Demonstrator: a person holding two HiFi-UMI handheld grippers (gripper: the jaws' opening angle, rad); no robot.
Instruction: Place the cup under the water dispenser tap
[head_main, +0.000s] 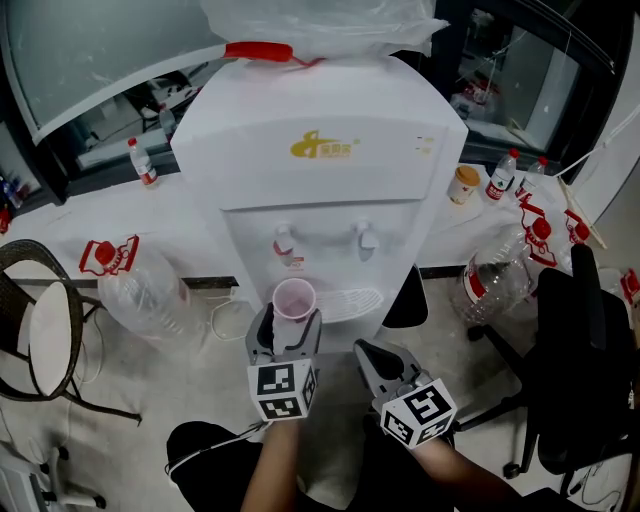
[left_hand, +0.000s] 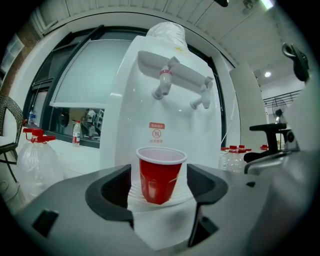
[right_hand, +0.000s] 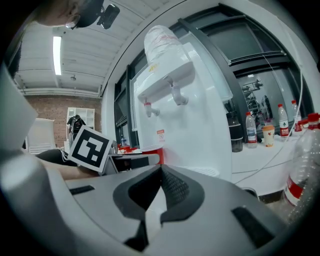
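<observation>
A red cup (head_main: 294, 298) with a pale inside stands upright on the drip tray (head_main: 352, 301) of the white water dispenser (head_main: 320, 150), below the red tap (head_main: 284, 243). My left gripper (head_main: 290, 322) is open, its jaws on either side of the cup with a gap on both sides. In the left gripper view the cup (left_hand: 160, 174) stands between the dark pads of the left gripper (left_hand: 159, 186), and the red tap (left_hand: 164, 84) is above. My right gripper (head_main: 372, 356) is to the right, jaws shut on nothing. The right gripper view shows the right gripper (right_hand: 161, 172) with pads closed and the cup's rim (right_hand: 151, 149) at left.
A second tap (head_main: 366, 240) is to the right of the red one. Big empty water bottles lie on the floor at left (head_main: 145, 290) and right (head_main: 495, 275). A wicker chair (head_main: 30, 330) stands far left, a black office chair (head_main: 590, 370) at right. Small bottles (head_main: 503, 175) stand on the sill.
</observation>
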